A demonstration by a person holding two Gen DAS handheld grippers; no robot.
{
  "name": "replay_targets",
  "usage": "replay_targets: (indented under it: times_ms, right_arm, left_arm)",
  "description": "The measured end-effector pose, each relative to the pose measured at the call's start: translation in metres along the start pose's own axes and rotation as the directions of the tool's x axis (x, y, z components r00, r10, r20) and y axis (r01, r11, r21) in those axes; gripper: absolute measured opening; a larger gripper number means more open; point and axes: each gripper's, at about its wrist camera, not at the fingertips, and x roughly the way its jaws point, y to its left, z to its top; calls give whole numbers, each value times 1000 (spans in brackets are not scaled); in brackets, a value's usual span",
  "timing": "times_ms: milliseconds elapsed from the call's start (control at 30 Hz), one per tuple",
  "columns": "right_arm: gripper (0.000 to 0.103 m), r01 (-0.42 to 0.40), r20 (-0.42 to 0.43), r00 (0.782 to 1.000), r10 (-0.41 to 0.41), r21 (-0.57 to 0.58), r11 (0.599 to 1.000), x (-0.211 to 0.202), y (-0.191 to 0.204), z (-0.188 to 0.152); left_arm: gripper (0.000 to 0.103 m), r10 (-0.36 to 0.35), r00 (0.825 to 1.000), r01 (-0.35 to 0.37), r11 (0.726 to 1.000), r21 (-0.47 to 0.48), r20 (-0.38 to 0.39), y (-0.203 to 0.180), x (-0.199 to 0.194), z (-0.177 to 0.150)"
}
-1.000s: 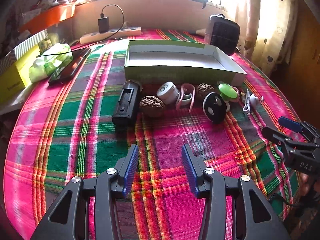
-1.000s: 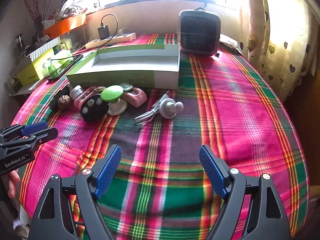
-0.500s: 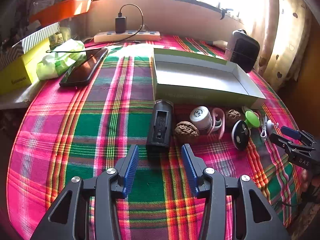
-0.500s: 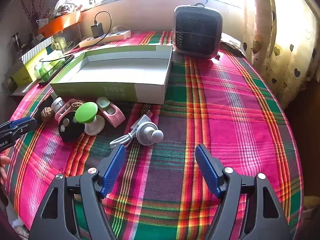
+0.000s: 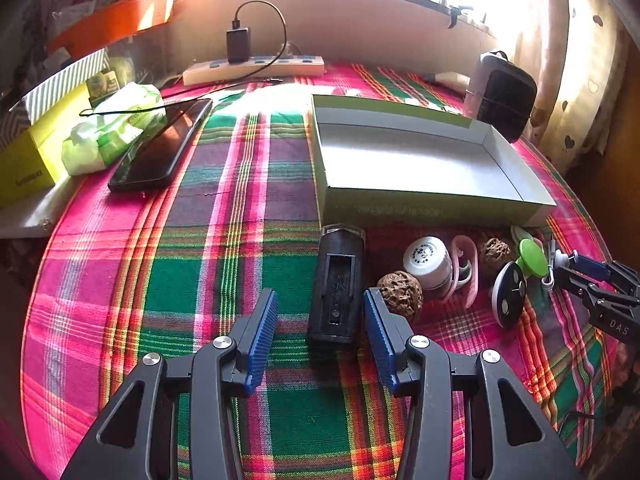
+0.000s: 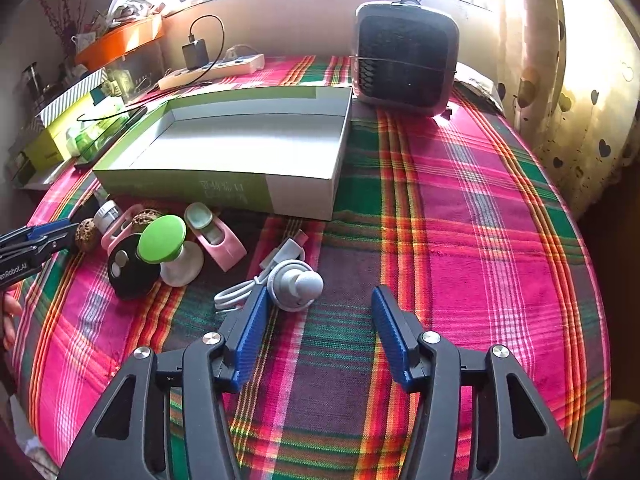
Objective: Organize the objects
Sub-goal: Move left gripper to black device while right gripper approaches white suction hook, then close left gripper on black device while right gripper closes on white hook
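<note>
Tablecloth [image 5: 248, 184], pink-green plaid, covers the whole table you're working over. Next down in size: open green-sided box [image 5: 408, 160], empty grey floor, sitting far of centre. Black grille heater [image 6: 404, 64] stands just beyond the box's far right corner. Dark phone [image 5: 160, 148] lies well left of the box, with a white power strip [image 5: 256, 68] along the far wall.

Clutter sits in one row against the box's near wall. From the left wrist view, left to right: black rectangular device [image 5: 338, 284], walnut [image 5: 400, 292], white round jar [image 5: 426, 262], pink clip [image 5: 466, 270], second walnut [image 5: 494, 252], black round remote [image 5: 508, 300], green-topped knob [image 5: 532, 258]. In the right wrist view a second pink clip [image 6: 216, 236] lies right of the knob, and a white cable with a round grey plug [image 6: 292, 284] lies nearest you, apart from the row.

Your left gripper [image 5: 320, 328] is at a medium opening, straddling the near end of the black device; pads not touching it, and the right pad is just beside the first walnut. Your right gripper [image 6: 316, 328] has its jaws closing, nothing pressed between the pads; the grey plug sits just beyond the left fingertip [image 6: 250, 332], partly inside the gap's far end. Cable loop trails left of that finger.
</note>
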Motion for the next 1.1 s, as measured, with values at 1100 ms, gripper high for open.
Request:
replay_targets:
  times_ms: [1100]
  right_arm:
    - [24, -20, 10, 1000, 20, -26, 999, 8, 6, 8]
  left_arm:
    - [26, 21, 1000, -21, 999, 25, -14, -4, 13, 14]
